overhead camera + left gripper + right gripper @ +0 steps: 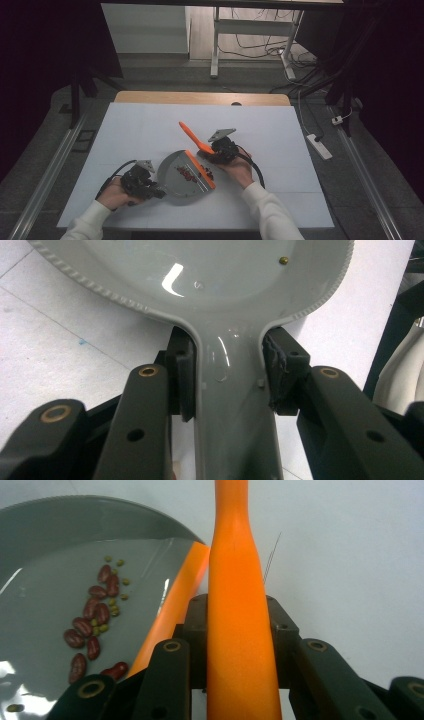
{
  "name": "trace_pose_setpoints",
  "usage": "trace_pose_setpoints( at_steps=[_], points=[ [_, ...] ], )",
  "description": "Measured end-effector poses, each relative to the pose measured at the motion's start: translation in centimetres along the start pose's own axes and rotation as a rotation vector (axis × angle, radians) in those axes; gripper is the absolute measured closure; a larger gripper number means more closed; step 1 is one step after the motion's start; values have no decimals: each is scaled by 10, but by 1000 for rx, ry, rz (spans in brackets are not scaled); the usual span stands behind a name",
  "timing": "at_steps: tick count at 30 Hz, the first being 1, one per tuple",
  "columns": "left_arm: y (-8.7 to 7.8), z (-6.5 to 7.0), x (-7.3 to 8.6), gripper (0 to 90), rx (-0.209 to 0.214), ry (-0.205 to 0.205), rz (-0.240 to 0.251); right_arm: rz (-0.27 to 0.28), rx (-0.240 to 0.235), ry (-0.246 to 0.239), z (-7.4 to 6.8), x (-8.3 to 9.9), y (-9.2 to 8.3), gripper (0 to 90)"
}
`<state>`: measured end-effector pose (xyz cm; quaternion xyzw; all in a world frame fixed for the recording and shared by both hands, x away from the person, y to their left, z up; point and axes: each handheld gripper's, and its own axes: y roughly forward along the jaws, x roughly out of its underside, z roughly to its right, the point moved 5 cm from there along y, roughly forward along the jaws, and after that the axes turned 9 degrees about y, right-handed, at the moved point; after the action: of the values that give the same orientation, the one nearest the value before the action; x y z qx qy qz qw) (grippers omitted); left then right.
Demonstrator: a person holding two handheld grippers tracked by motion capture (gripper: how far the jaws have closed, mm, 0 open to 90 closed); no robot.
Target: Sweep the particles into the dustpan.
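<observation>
Jaws of right gripper [216, 150] clamp orange brush handle [190, 134] pointing away-left.

The worktop [150, 125] carries a white cover, with a bare wooden strip [200, 98] along its far edge. Grey carpet [360, 170] surrounds it, with metal floor rails [47, 177] on both sides. A white power strip [319, 146] lies on the carpet. Beyond stand white desk legs [215, 45], loose cables [260, 47] and a pale cabinet [145, 27]. Both flanks are dark.
</observation>
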<state>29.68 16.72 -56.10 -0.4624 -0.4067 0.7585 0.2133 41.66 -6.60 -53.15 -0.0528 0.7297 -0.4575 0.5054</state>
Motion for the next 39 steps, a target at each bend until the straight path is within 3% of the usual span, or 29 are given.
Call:
trace_pose_setpoints(
  at_steps=[10, 16, 20, 24, 34, 39],
  points=[
    [0, 0, 0, 614, 1, 1, -3, -1, -52, -21, -18, -1, 4, 702],
    [1, 0, 1, 614, 1, 2, -8, -1, -49, -51, -28, -3, 5, 702],
    [1, 0, 0, 613, 2, 1, -7, 17, -123, -25, -35, -5, 3, 703],
    [0, 0, 0, 613, 1, 1, -3, 36, -183, -42, -45, -9, 1, 704],
    [0, 0, 0, 614, 0, 1, -4, 88, -59, 0, -15, -12, -20, 703],
    [0, 1, 1, 614, 1, 1, -6, 86, -26, 1, -11, -9, -22, 703]
  ],
)
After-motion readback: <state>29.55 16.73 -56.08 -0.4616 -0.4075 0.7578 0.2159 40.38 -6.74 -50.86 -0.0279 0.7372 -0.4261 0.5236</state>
